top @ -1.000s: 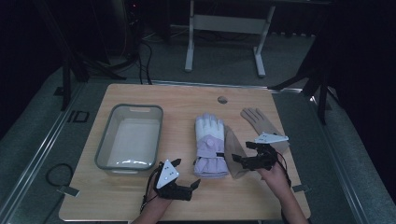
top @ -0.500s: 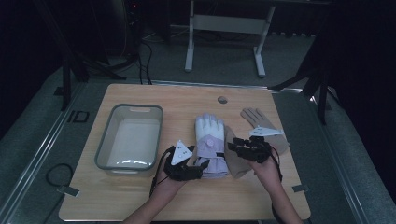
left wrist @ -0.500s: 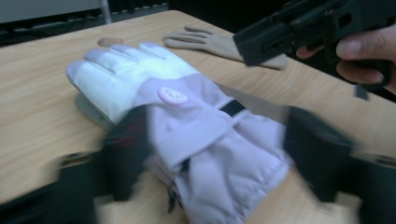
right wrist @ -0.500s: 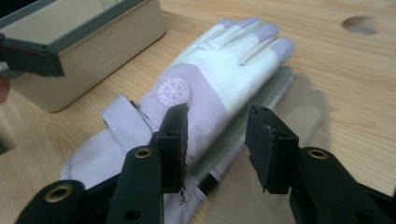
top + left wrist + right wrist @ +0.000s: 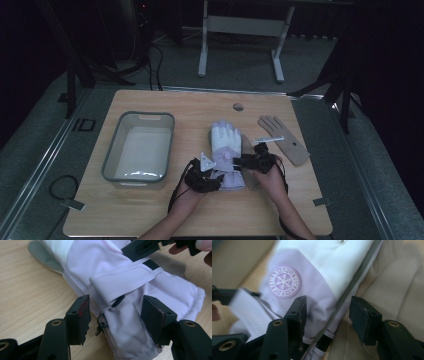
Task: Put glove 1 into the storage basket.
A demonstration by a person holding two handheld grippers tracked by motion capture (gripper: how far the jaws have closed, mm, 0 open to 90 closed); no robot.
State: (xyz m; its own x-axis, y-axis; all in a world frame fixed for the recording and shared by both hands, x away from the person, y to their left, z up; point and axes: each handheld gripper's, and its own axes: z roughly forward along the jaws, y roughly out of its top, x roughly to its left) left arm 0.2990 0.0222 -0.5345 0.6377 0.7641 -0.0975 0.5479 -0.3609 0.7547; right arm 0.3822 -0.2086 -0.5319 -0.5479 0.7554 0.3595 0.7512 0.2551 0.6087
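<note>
Now both grippers were at the cuff end of the ski glove (image 5: 226, 150), which lay flat near the middle of the table (image 5: 165, 220), its white fingers pointing away from the person and its lilac cuff toward them. From the left, the left gripper (image 5: 212, 175) met the cuff; in its own view its fingers (image 5: 80, 317) stood apart on either side of the cuff edge, one over bare wood and one over the lilac fabric, not clamped on anything, with a strap (image 5: 125, 280) crossing the glove just ahead of them. From the right, the right gripper (image 5: 245, 161) came in at the glove's other side; its fingers (image 5: 298, 312) were likewise apart, straddling the glove's right edge, one above the lilac fabric near a round snowflake badge (image 5: 284, 282) and the other above tan material beside the glove. Whether either set of fingers touched the fabric could not be told. A tan glove (image 5: 284, 142) lay flat to the right of the ski glove, apart from it in the high view. A grey tub (image 5: 116, 160) stood on the left part of the table, well apart from the gloves.
</note>
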